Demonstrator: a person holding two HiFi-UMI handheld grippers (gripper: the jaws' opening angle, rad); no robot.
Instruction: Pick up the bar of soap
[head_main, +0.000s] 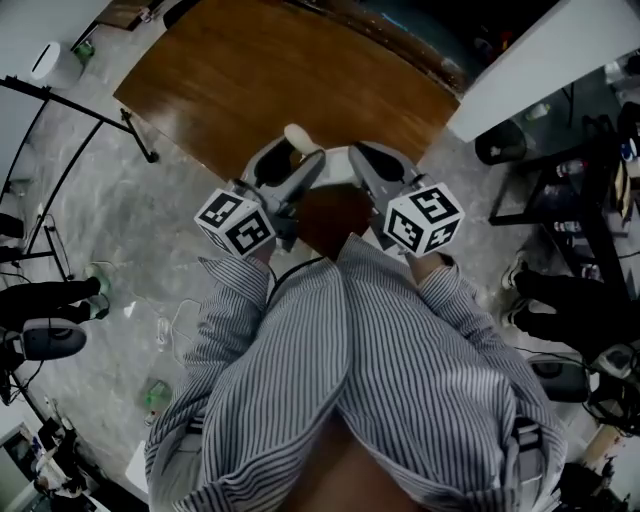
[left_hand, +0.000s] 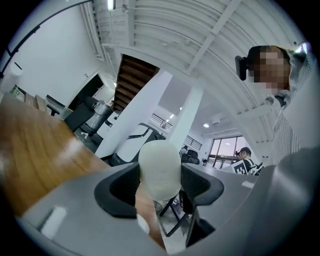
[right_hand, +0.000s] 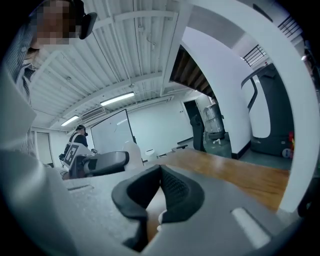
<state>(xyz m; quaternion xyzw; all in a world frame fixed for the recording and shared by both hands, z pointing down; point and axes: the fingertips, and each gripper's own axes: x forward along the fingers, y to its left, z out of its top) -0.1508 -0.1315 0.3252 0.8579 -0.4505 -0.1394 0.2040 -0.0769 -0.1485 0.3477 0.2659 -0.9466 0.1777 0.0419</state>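
Observation:
The bar of soap (head_main: 297, 136) is a pale cream oval, held up above the near edge of the wooden table (head_main: 270, 75). My left gripper (head_main: 303, 160) is shut on it. In the left gripper view the soap (left_hand: 159, 167) stands clamped between the two dark pads (left_hand: 120, 187), with the table (left_hand: 35, 145) at the left. My right gripper (head_main: 362, 155) is close beside the left one, shut with nothing in it. In the right gripper view its pads (right_hand: 175, 190) meet, and beyond them I see the left gripper (right_hand: 102, 162) and the soap (right_hand: 133, 152).
A white wall or pillar (head_main: 540, 60) runs along the table's far right corner. A black stand (head_main: 70, 110) is on the grey floor to the left. A black cart (head_main: 590, 190) and shoes are at the right. A person (left_hand: 245, 155) stands far back in the room.

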